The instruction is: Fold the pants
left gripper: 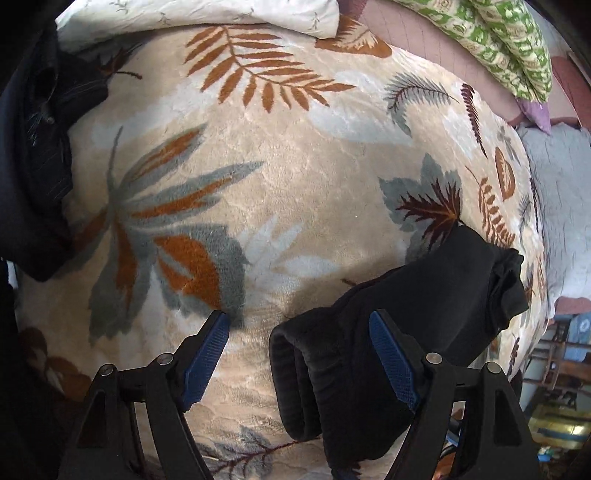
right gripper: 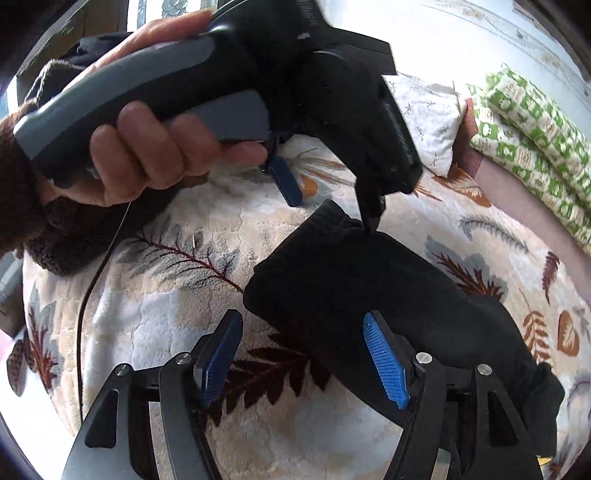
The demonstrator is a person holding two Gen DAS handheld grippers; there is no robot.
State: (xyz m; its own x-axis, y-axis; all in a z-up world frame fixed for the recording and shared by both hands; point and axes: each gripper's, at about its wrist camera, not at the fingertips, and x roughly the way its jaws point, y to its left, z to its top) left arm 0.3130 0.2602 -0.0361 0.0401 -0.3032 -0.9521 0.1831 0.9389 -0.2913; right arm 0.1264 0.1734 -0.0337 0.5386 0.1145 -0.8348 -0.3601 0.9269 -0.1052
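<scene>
The black pants (left gripper: 417, 306) lie folded into a thick bundle on a leaf-patterned blanket (left gripper: 295, 166). My left gripper (left gripper: 299, 350) is open, its jaws wide; the bundle's rolled end sits between and under its right finger. In the right wrist view the same bundle (right gripper: 351, 280) lies across the blanket (right gripper: 166, 314). My right gripper (right gripper: 303, 354) is open just above the bundle's near edge. The left gripper (right gripper: 328, 206), held in a hand, hovers at the bundle's far end with one fingertip on it.
A heap of dark clothes (left gripper: 37, 147) lies at the blanket's left. A white pillow (left gripper: 184, 14) and a green patterned pillow (left gripper: 509, 44) sit at the far side. A brown fuzzy garment (right gripper: 74, 229) and a black cable (right gripper: 92, 288) lie at the left.
</scene>
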